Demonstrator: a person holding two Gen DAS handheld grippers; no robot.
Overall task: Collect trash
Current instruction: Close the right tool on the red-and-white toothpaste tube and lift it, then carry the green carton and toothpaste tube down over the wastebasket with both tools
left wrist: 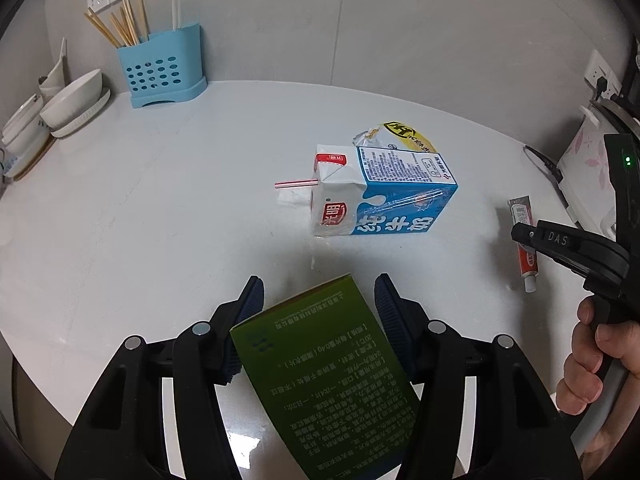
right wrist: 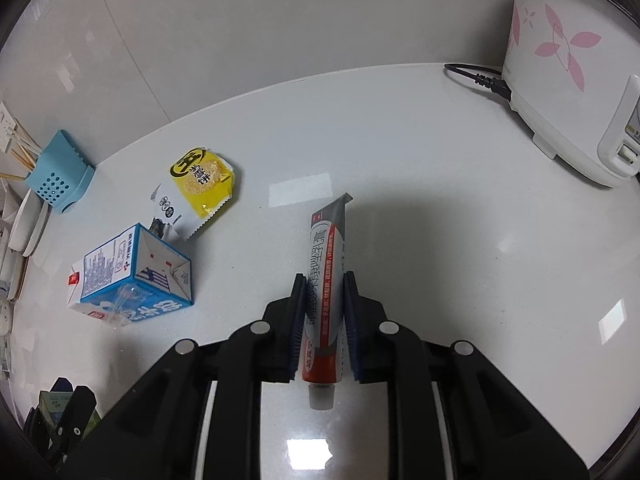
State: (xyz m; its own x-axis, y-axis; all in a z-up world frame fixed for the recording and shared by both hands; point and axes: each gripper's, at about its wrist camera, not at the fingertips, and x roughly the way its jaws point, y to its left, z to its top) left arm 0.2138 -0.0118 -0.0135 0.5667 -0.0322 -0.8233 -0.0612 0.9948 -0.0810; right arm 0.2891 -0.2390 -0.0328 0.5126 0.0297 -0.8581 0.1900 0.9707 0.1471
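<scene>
My left gripper (left wrist: 320, 280) is shut on a green medicine box (left wrist: 332, 372), held tilted above the white counter (left wrist: 160, 220). My right gripper (right wrist: 324, 277) is shut on a red, grey and white ointment tube (right wrist: 325, 248), cap end toward the camera; it hangs just over the counter. A blue and white milk carton (left wrist: 384, 196) lies on its side mid-counter with a red striped straw (left wrist: 294, 184) sticking out. Behind it lies a yellow and white snack wrapper (right wrist: 200, 184). In the left wrist view the right gripper (left wrist: 520, 234) and a person's hand (left wrist: 592, 360) show at the right edge.
A blue utensil holder (left wrist: 160, 68) with chopsticks stands at the back left by the wall, with stacked white bowls (left wrist: 74, 100) beside it. A white rice cooker (right wrist: 572, 72) with pink flowers sits at the back right, its black cord (right wrist: 476, 76) lying on the counter.
</scene>
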